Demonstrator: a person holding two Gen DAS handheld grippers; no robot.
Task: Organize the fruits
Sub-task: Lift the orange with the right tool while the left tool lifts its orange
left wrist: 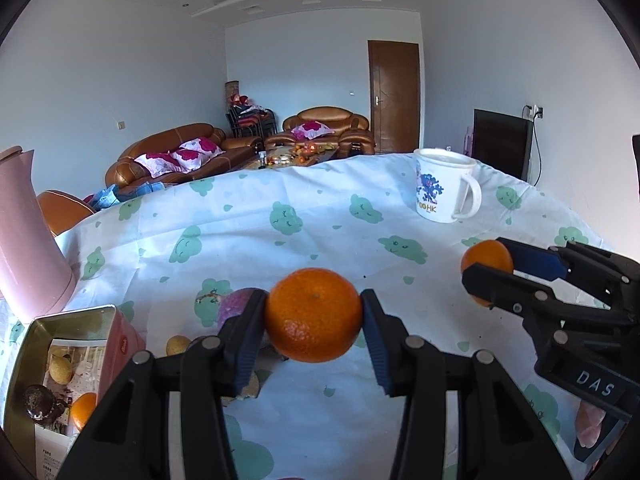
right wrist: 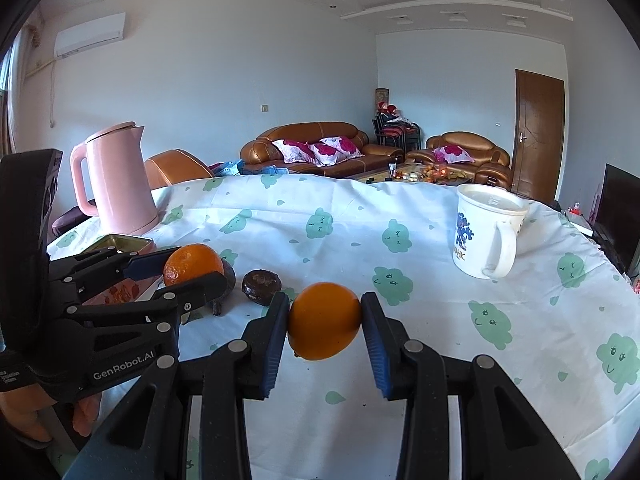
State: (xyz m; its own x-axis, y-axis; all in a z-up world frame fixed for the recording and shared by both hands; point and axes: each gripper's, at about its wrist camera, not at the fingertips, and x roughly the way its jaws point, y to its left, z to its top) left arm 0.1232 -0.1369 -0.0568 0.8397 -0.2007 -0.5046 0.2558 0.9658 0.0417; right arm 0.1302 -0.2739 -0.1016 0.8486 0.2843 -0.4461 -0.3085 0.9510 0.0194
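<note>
Mid-carry above the counter [left wrist: 320, 208] — my left tongs [left wrist: 314, 316] are clamped on one orange [left wrist: 313, 314], my right tongs [right wrist: 325, 322] on another orange [right wrist: 324, 321]; next, I judge, lowering both into the tin [left wrist: 24, 344] at near left.

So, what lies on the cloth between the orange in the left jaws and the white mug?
Nothing: in the left wrist view only bare printed tablecloth lies between the orange held by the left gripper and the white mug.
</note>
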